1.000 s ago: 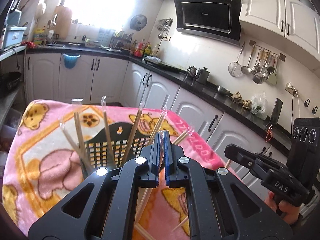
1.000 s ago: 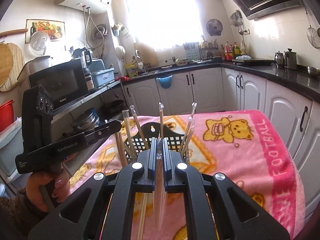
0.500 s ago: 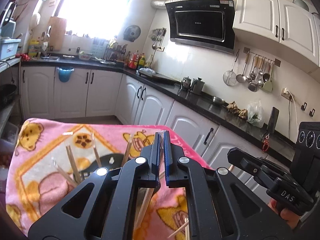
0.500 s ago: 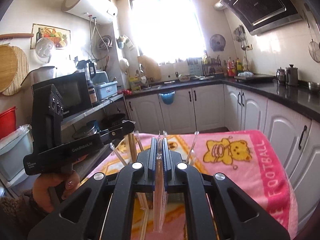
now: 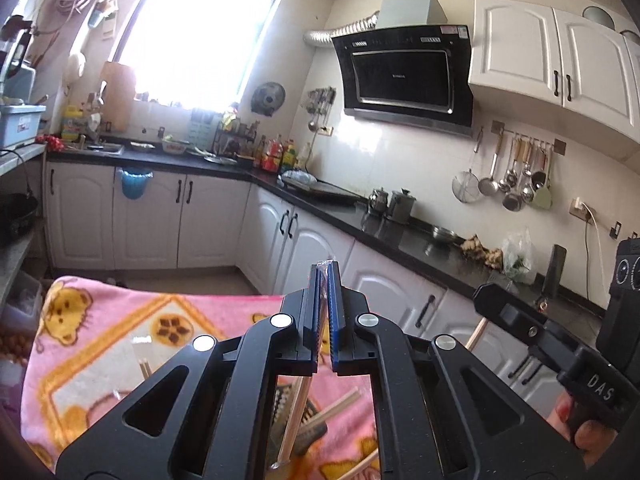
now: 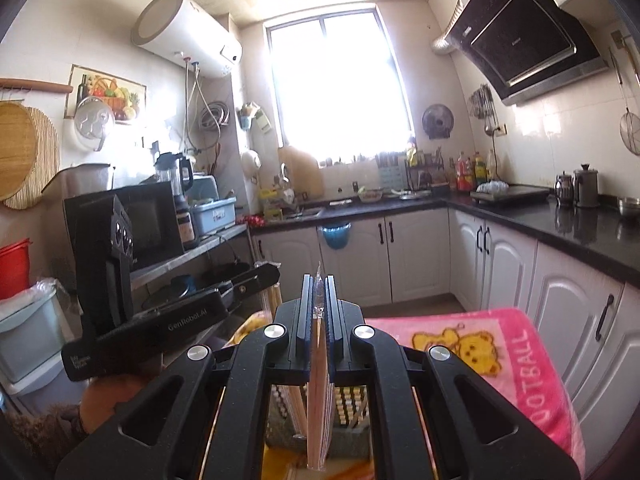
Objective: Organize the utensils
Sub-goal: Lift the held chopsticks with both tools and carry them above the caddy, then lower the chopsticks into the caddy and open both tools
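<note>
My left gripper (image 5: 324,276) is shut on a pair of wooden chopsticks in a clear wrapper (image 5: 295,412), which hangs down between the fingers. My right gripper (image 6: 318,284) is shut on another wrapped chopstick pair (image 6: 318,384). Both are held high above the pink cartoon blanket (image 5: 100,344). Under the right gripper, the black mesh basket (image 6: 352,402) with several chopsticks standing in it is mostly hidden by the jaws. In the right wrist view the left gripper (image 6: 256,276) is at the left; in the left wrist view the right gripper (image 5: 516,312) is at the right.
Loose chopsticks (image 5: 336,404) lie on the blanket below the left gripper. White cabinets under a black counter (image 5: 400,236) run along the back and right. A shelf with a microwave (image 6: 152,220) stands to the left. A person's hand (image 5: 588,436) holds the right gripper's handle.
Both grippers have risen with their wrapped chopsticks still clamped. The basket and blanket have dropped toward the bottom of both views, and more of the kitchen walls shows.
</note>
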Available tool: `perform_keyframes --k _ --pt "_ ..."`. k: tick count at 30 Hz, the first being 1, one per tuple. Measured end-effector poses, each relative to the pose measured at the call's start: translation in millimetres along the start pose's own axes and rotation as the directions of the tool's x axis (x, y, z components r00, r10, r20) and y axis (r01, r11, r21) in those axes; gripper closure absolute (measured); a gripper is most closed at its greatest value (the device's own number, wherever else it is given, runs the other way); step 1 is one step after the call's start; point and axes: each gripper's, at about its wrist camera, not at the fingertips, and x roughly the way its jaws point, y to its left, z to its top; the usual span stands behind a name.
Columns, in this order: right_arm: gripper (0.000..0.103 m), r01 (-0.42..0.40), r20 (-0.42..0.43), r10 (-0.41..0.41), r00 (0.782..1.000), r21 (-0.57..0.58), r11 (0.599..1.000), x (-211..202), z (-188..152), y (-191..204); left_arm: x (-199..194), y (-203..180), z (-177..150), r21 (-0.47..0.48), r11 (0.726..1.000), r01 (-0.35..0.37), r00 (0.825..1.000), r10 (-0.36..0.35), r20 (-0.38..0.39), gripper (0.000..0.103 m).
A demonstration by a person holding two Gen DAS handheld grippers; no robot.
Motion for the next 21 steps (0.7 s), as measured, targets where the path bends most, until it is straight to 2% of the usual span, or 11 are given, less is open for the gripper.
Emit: perform_keyframes --k 11,21 --pt "0.097 0.015 0.054 -0.016 0.998 0.030 0.999 30 20 -15 18 27 2 -0.043 0.996 -0.074 0.997 0.076 0.034 0.101" --pt "0.097 0.078 0.052 -0.078 0.996 0.004 0.997 60 2 -24 29 40 -19 -0.062 0.995 -0.078 0.996 0.080 0.031 0.101"
